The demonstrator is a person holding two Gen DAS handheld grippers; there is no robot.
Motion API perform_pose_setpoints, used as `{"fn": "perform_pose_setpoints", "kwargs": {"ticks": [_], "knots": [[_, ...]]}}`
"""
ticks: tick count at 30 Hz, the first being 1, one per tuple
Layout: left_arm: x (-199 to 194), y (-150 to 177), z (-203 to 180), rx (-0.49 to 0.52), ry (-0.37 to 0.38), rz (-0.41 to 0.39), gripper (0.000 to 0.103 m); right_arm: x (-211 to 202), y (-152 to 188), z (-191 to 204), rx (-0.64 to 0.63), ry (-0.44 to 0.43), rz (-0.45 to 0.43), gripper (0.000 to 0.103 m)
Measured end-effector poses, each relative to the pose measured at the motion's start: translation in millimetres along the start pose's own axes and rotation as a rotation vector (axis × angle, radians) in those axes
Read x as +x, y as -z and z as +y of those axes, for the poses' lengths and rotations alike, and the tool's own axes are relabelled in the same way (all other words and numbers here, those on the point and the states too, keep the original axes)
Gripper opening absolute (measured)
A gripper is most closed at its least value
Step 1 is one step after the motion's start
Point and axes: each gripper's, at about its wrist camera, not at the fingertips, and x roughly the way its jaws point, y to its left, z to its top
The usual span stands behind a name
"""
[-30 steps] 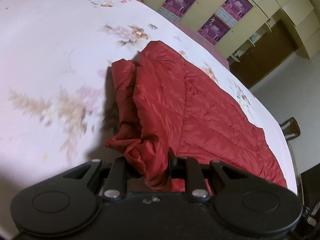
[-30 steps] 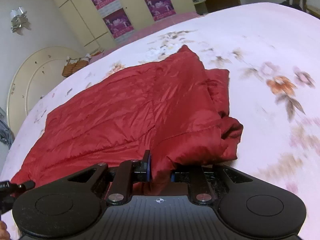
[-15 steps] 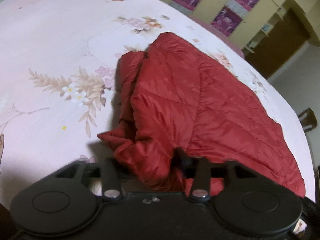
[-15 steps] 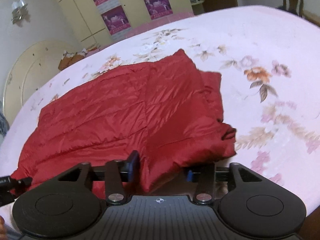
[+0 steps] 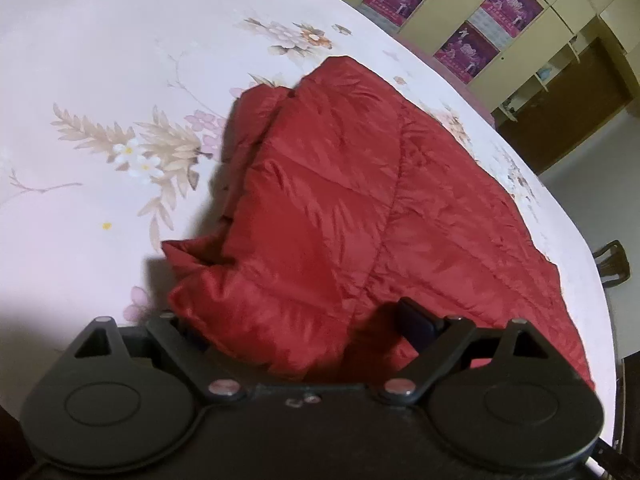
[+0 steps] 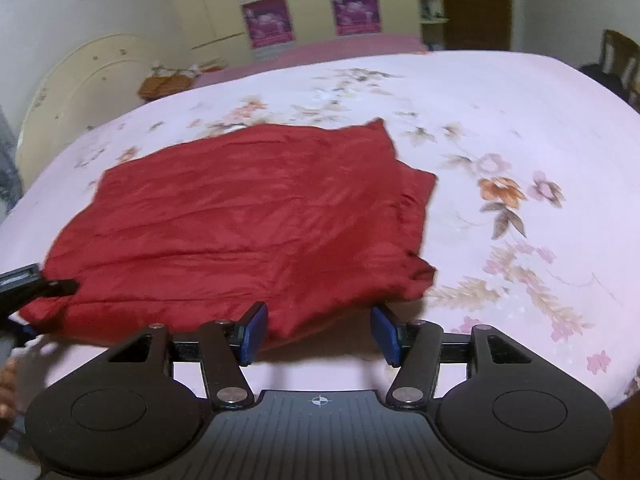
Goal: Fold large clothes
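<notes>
A red quilted jacket (image 6: 248, 216) lies folded flat on the pink floral bedsheet (image 6: 500, 112). In the left wrist view the jacket (image 5: 360, 200) fills the middle, its near edge draped between my spread fingers. My left gripper (image 5: 304, 328) is open, with the jacket's near corner lying loose between the jaws. My right gripper (image 6: 318, 330) is open with its blue pads (image 6: 386, 334) apart, just short of the jacket's near edge. The left gripper's tip (image 6: 36, 286) also shows at the jacket's left corner in the right wrist view.
Yellow cupboards with purple posters (image 6: 268, 20) stand behind the bed. A cream headboard (image 6: 80, 80) is at the left. A wooden chair (image 6: 620, 60) stands at the far right. A dark doorway (image 5: 560, 112) is beyond the bed.
Both grippers have opened and let go of the jacket's edge. The jacket has dropped flat on the bed and both grippers have drawn back a little.
</notes>
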Motion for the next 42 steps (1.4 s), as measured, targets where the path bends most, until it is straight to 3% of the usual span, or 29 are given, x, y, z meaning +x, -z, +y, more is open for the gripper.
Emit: {"fn": "perform_pose_setpoints", "kwargs": {"ticks": [9, 22, 23, 25, 27, 30, 31, 33, 38, 42], "knots": [[8.4, -3.2, -3.4, -0.03, 0.02, -0.021, 0.093, 20.4, -32.5, 43.6, -0.115, -0.11, -0.057, 0.056], [9.1, -5.2, 4.8, -0.073, 0.069, -0.027, 0.1, 102.4, -65.3, 85.0, -0.244, -0.142, -0.053, 0.055], [8.7, -5.3, 6.9, -0.085, 0.078, -0.03, 0.099, 107.5, -67.5, 87.1, -0.25, -0.141, -0.056, 0.053], [8.2, -5.8, 9.4, -0.098, 0.088, -0.028, 0.098, 118.1, -72.4, 89.4, -0.256, -0.146, -0.046, 0.029], [7.5, -6.0, 11.0, -0.109, 0.096, -0.029, 0.097, 128.5, -76.3, 91.3, -0.259, -0.147, -0.042, 0.029], [5.1, -4.6, 14.8, -0.127, 0.105, -0.038, 0.085, 142.3, -80.6, 95.0, -0.269, -0.15, -0.038, 0.026], [4.8, -4.2, 16.8, -0.135, 0.109, -0.042, 0.081, 146.8, -81.3, 96.3, -0.274, -0.149, -0.033, 0.015], [3.9, -3.8, 18.7, -0.149, 0.104, -0.05, 0.071, 158.7, -81.9, 98.4, -0.275, -0.153, -0.012, 0.007], [3.2, -3.3, 22.6, -0.169, 0.122, -0.043, 0.052, 186.2, -75.5, 103.7, -0.295, -0.134, 0.028, 0.007], [3.5, -2.0, 23.4, -0.188, 0.131, -0.042, 0.046, 201.4, -66.7, 108.7, -0.331, -0.111, 0.03, 0.005]]}}
